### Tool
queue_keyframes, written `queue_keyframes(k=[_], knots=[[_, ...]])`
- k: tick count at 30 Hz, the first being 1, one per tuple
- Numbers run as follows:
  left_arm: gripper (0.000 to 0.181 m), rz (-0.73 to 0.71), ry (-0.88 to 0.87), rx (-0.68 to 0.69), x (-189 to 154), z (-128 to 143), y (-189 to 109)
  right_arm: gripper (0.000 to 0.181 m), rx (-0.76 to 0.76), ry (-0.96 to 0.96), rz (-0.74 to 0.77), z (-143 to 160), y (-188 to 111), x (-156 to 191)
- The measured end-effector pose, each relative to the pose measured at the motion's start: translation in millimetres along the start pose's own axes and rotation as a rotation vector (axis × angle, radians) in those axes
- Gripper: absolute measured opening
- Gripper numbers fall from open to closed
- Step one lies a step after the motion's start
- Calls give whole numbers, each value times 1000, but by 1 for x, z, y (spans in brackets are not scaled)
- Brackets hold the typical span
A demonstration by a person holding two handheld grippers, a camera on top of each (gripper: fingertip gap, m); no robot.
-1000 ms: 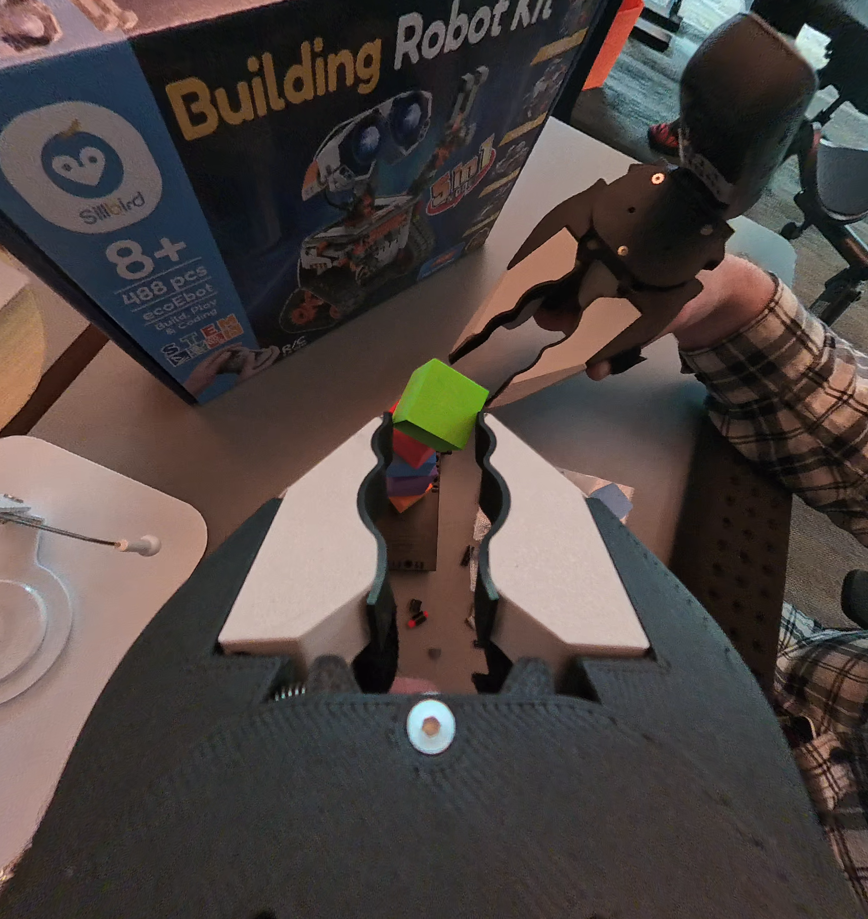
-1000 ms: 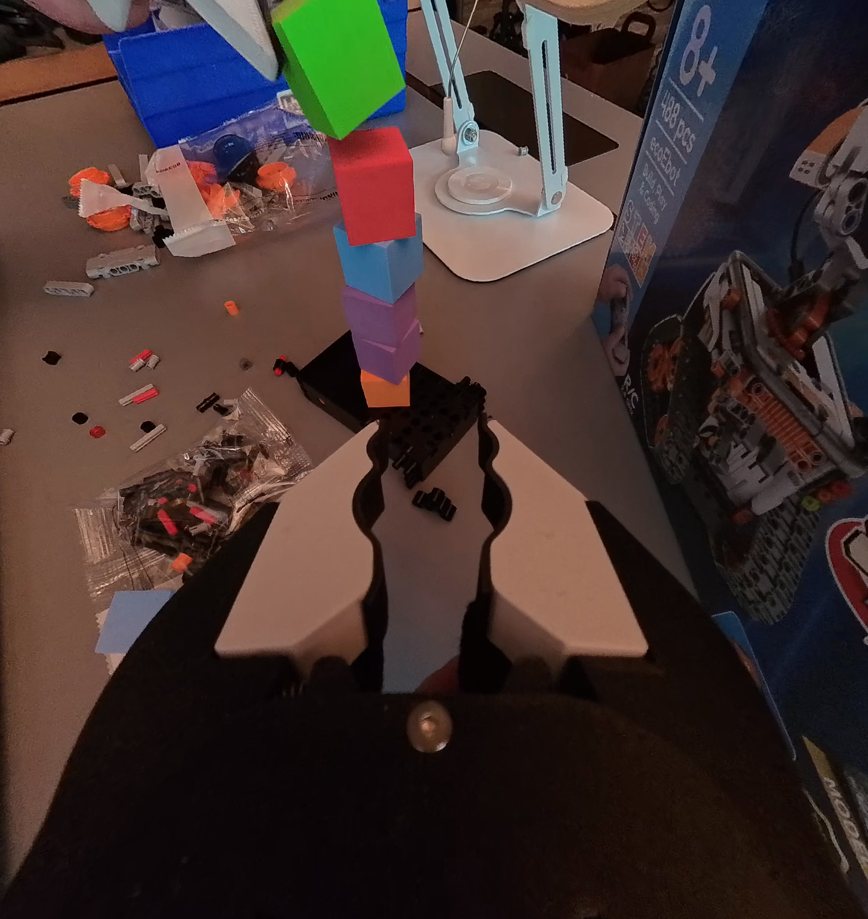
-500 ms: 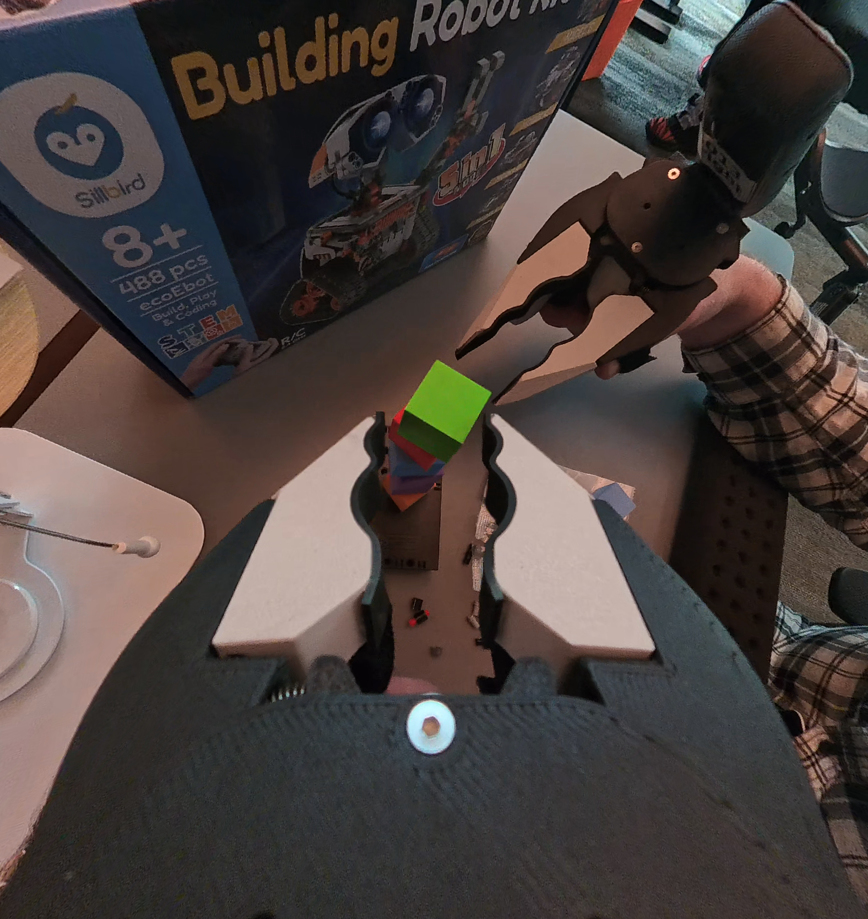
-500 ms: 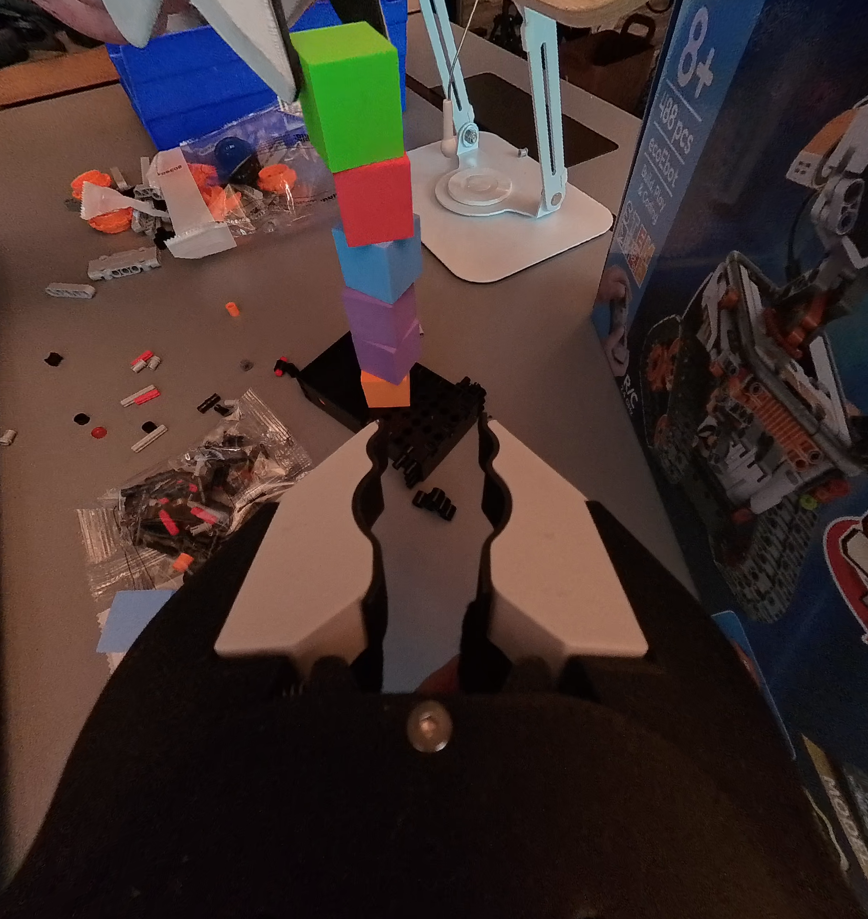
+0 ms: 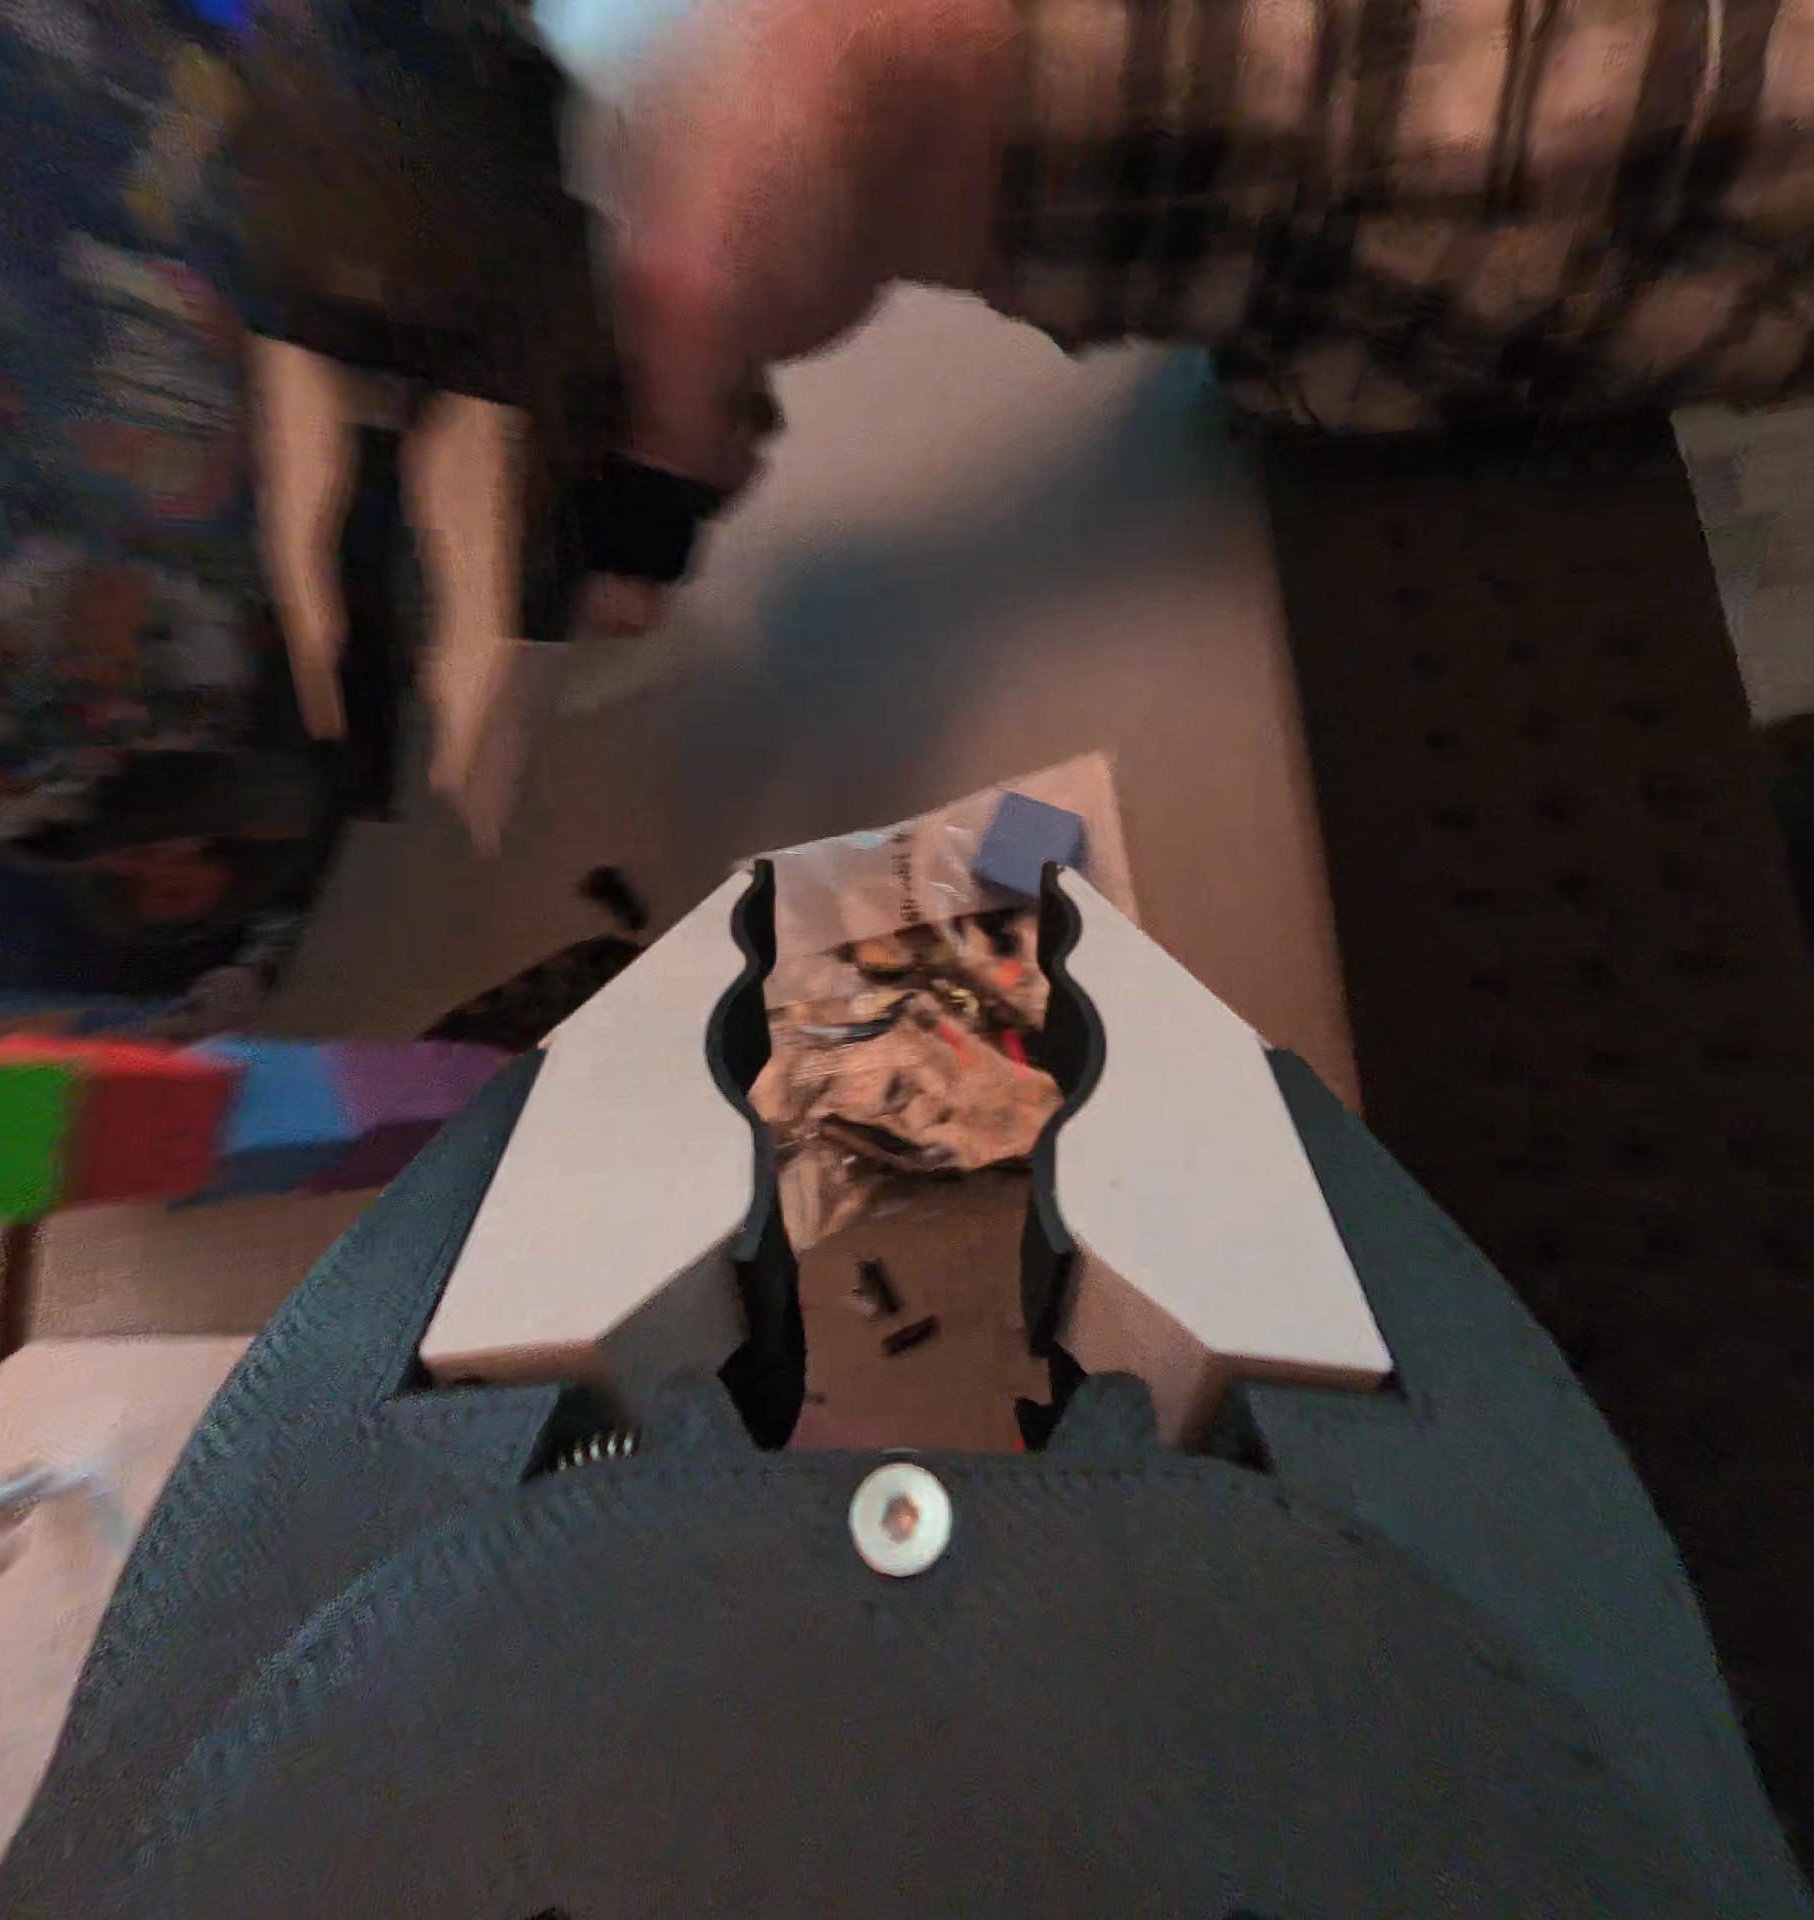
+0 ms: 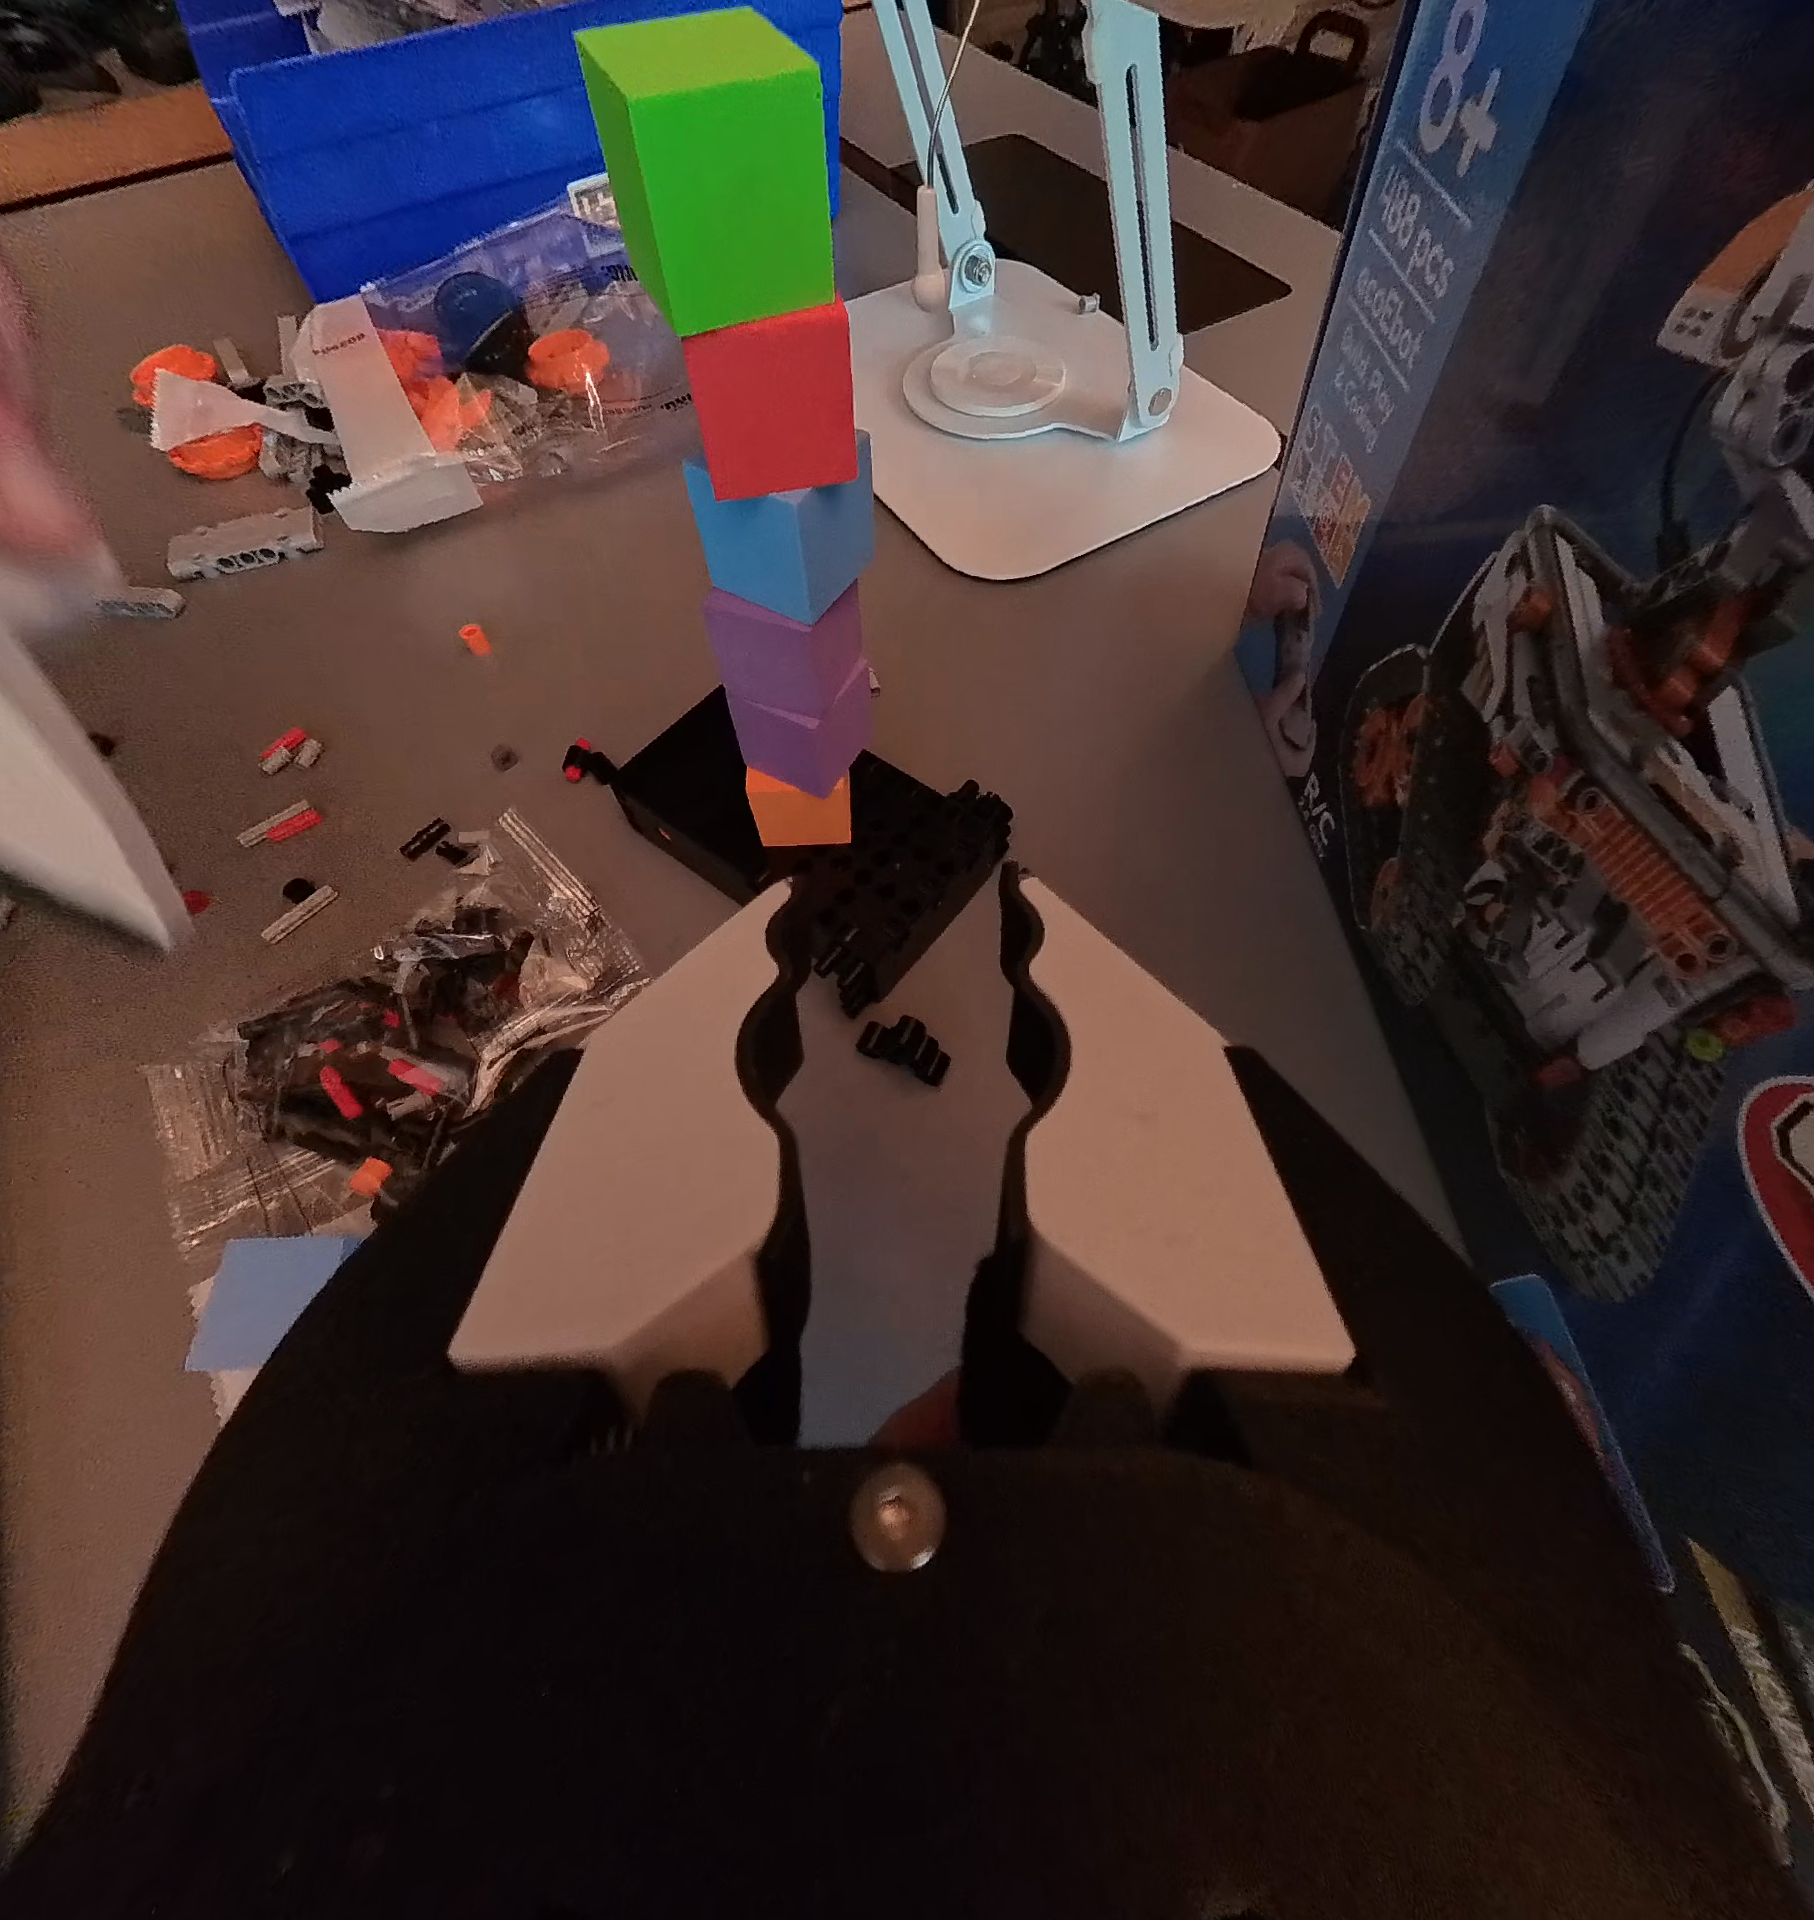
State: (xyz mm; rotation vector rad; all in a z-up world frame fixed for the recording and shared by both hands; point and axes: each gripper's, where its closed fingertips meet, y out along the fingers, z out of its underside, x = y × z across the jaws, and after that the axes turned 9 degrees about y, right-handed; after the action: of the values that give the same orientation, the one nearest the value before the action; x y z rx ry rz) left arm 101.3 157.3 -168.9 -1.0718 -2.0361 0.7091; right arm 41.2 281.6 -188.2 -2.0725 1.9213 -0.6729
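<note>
Standing just beyond the open right tongs [image 6: 898, 883]: block tower [image 6: 778, 457].

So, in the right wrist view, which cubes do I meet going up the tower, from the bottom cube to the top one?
orange cube → lower purple cube → upper purple cube → blue cube → red cube → green cube

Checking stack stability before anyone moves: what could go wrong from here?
1. The block tower is tall, its cubes twisted and offset on a small orange cube; a slight bump may topple it.
2. The left gripper, open and motion-blurred, is close beside the tower and could clip it.
3. The right gripper points at the tower's base.
</note>
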Motion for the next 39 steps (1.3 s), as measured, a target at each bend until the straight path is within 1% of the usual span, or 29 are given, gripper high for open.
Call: queue_keyframes(k=[3,4,6,9,11,13,15,17,22,24,25,27,29,32,36,39], knots=[[50,56,42,102,-24,25,41,36,7,0,2,2,2,0],[50,84,35,97,-31,27,48,36,6,1,3,2,1,0],[46,126,11,54,-39,23,59,35,4,3,4,2,1,-1],[37,130,-26,53,-39,28,72,35,4,9,4,3,1,-3],[30,142,-30,38,-42,28,78,35,6,10,4,3,1,-4],[29,138,-25,26,-42,26,78,35,3,11,5,3,0,-5],[29,101,-37,-2,-33,20,68,35,0,12,6,3,0,-5],[29,49,-66,-38,-15,12,48,35,-4,12,8,2,-1,-5],[29,-174,-167,-121,60,-6,-28,35,-10,16,12,2,-1,-7],[29,-275,-196,-111,93,-5,-57,35,-10,17,14,2,-1,-7],[29,-306,-214,-110,107,-6,-69,35,-9,17,15,2,-1,-7],[29,-322,-257,-111,126,-6,-84,35,-6,17,15,3,0,-7],[29,-319,-297,-98,141,-3,-91,35,-1,16,16,4,1,-7],[29,-309,-338,-58,154,7,-89,35,4,15,17,5,2,-8],[29,-262,-346,-53,154,11,-79,35,3,17,16,5,2,-8],[29,-262,-354,-14,156,21,-74,35,3,15,15,5,2,-7]])
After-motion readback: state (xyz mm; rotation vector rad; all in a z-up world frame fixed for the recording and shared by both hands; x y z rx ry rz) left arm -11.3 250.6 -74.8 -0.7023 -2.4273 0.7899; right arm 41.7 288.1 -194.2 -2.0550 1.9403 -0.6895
